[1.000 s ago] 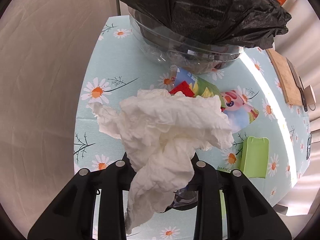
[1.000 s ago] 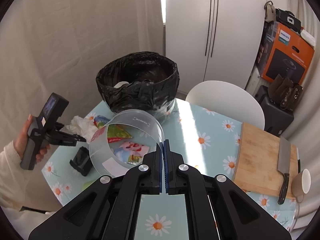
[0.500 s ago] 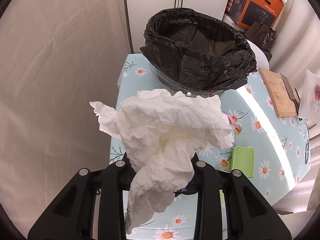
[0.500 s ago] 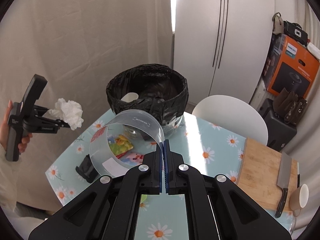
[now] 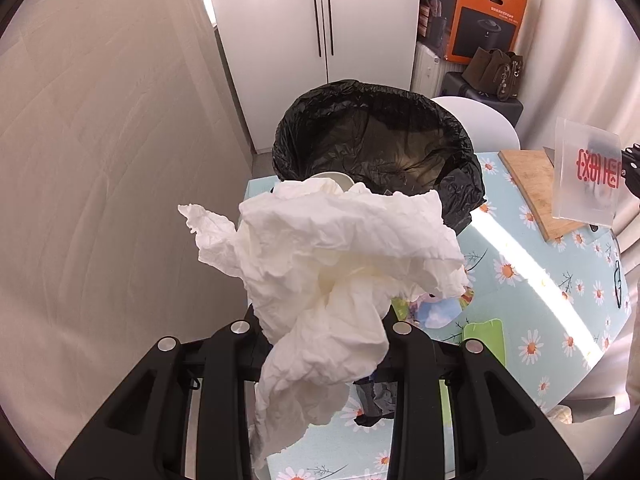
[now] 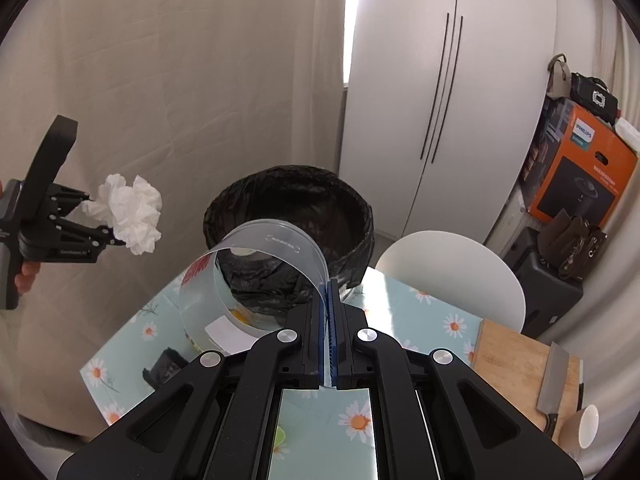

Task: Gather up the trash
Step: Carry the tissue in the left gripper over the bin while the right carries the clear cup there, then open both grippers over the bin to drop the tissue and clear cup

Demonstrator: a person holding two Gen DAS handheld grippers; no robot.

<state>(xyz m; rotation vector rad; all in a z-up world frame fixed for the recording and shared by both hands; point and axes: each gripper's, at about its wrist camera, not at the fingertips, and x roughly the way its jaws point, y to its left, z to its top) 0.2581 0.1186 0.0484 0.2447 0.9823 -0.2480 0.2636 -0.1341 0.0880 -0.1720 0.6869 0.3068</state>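
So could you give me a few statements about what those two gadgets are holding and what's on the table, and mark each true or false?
1. The left gripper holds a crumpled white tissue. True.
2. The right gripper is empty. False: its fingers pinch the wall of a clear plastic cup.
3. The bin is lined with a black bag. True.
4. The tissue already lies inside the bin. False: it is held in the air, beside the bin.
5. A cleaver lies on the wooden cutting board. True.

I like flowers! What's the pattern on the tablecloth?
White daisies on pale blue tablecloth, best in left wrist view.
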